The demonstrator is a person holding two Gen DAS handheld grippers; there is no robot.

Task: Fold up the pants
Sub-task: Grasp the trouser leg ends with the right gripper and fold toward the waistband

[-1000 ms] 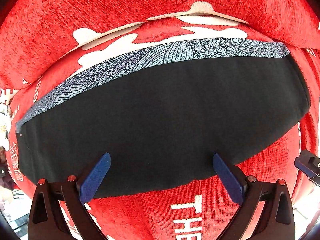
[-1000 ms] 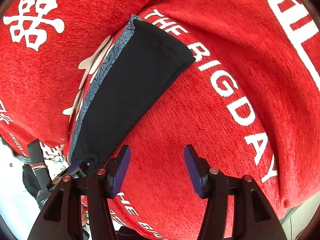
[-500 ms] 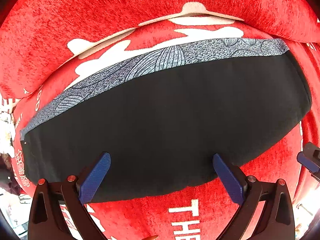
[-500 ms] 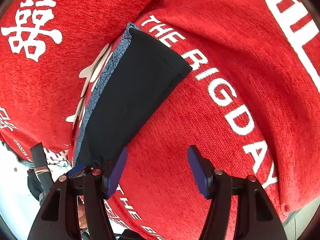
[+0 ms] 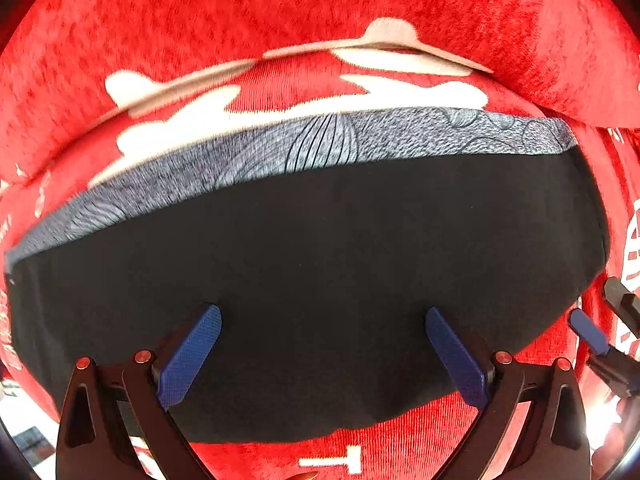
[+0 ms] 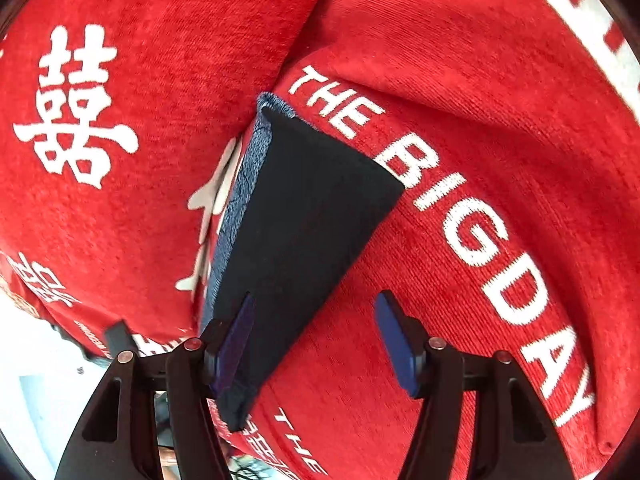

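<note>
The black pants lie folded flat on a red sofa seat, with a grey patterned band along the far edge. My left gripper is open, its blue fingertips over the near part of the black cloth. In the right wrist view the pants run away as a long dark strip. My right gripper is open at the strip's near right end; its left pad is over the cloth, its right pad over the red seat. It also shows in the left wrist view.
The red seat cushion bears white letters "THE BIG DAY". A red back cushion with a white Chinese character rises behind the pants. The sofa's front edge and a pale floor show at lower left.
My left gripper has moved forward over the pants. My right gripper has moved left, so its left pad now overlaps the cloth's end.
</note>
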